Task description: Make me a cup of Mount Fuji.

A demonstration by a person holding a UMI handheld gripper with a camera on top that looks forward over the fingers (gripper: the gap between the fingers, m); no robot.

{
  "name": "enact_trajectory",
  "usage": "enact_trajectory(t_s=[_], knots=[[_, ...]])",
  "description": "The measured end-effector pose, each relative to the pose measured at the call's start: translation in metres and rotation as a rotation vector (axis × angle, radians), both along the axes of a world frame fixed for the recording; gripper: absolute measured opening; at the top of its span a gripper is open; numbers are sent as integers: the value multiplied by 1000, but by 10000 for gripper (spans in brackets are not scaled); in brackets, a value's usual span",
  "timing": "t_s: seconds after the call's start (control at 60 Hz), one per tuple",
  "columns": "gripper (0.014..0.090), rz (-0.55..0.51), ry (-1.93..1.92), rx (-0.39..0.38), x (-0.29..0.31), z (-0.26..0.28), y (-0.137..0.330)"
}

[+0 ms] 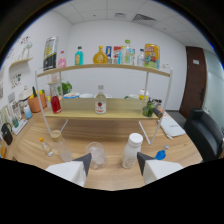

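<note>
My gripper (114, 161) is open above the wooden table (115, 134), and nothing is held between its white fingers (80, 167). Just ahead of the left finger stands an empty clear glass (95, 152). A white bottle (132, 150) with a white cap stands just ahead of the right finger. A small blue cap (161, 154) lies to the right of that bottle. Further left a clear cup (56, 135) with brownish liquid stands on the table, with a small clear bottle (46, 146) lying beside it.
A two-level wooden shelf (107, 114) spans the back of the table. Its lower level holds a red-labelled bottle (100, 100), a bottle of red liquid (55, 100) and a plant (149, 107). Several colourful bottles line the top level. A black chair (205, 132) stands at the right.
</note>
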State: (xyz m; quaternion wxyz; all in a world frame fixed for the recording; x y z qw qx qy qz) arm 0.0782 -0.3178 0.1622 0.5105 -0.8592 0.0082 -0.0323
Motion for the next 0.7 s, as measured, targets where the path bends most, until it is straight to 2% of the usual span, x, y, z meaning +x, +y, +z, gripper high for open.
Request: enact_trajectory(t_s=[0.3, 0.7], knots=[[859, 35, 13, -33, -61, -2, -21], [863, 7, 27, -42, -67, -2, -24]])
